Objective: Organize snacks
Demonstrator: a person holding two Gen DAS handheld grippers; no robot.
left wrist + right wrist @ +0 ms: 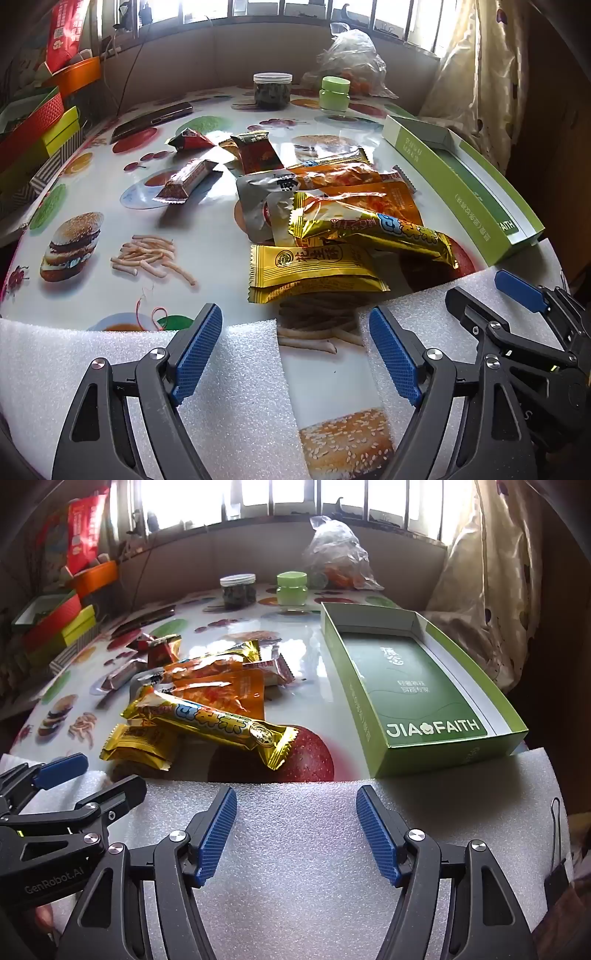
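left tongs: left gripper (295, 350) wide open, holds nothing, over white foam sheet (240, 369).
right tongs: right gripper (295, 830) wide open, holds nothing.
snacks: heap of gold and orange foil snack packets (332, 221) just ahead of left tongs, ahead-left of right tongs.
target: likely the open green cardboard box (513, 734), ahead-right of right tongs, nothing in it.
step tip: take the top long gold bar (210, 720) first, pinch across its middle.
surface: glossy food-print tablecloth (92, 184).
room: window and cream curtain (480, 572) beyond.

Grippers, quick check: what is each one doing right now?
Left gripper: open, holding nothing, over the foam sheet.
Right gripper: open, holding nothing.
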